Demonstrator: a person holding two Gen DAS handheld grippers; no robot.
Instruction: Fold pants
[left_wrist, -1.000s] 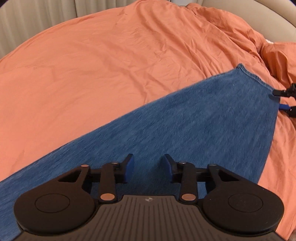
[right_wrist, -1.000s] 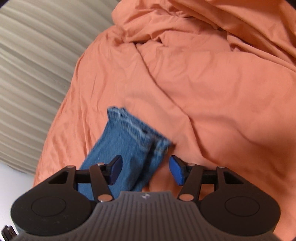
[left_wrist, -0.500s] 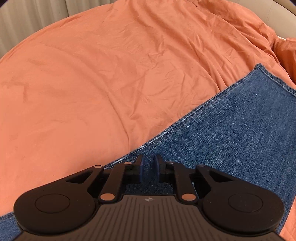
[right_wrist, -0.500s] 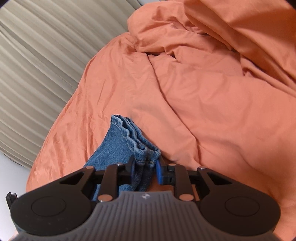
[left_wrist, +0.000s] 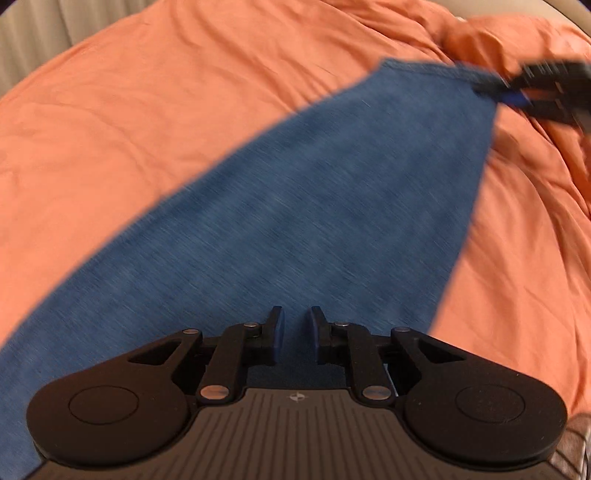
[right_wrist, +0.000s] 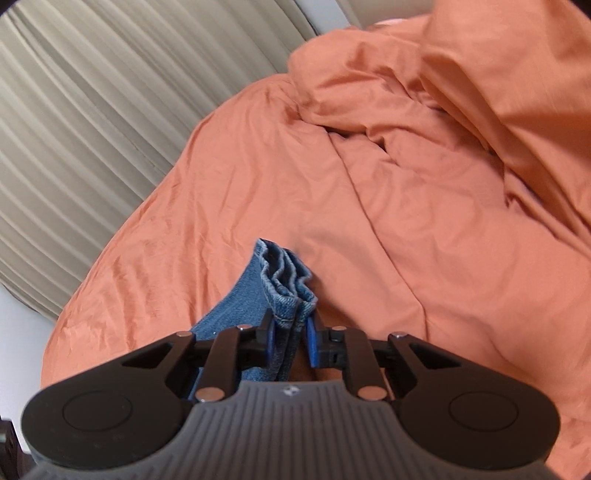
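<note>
In the left wrist view, the left gripper (left_wrist: 296, 328) was seen pointed down at the pants (left_wrist: 314, 206). Its jaws were drawn nearly together, with only a narrow gap left between the blue pads (left_wrist: 276, 330). Denim was seen through that gap and on both sides of the jaws, but whether cloth was pinched could not be told, as the picture was blurred. The pants were spread as one long blue band ahead of the jaws, over the orange sheet (left_wrist: 147, 110), and the hem (left_wrist: 424, 68) lay far ahead and to the right. At the right corner of that hem the right gripper (left_wrist: 517, 96) was seen, blurred, touching the cloth.

In the right wrist view, the jaws of the right gripper were closing, and the bunched hem was held between them. Both pads were pressed against the folded denim, with the stitched edges stacked in layers just ahead of the fingertips. The rest of the leg was seen hanging down to the left of the jaws and under them. The rumpled sheet was spread ahead and to the right, and a pleated curtain (right_wrist: 92, 129) was seen far off to the left.
</note>
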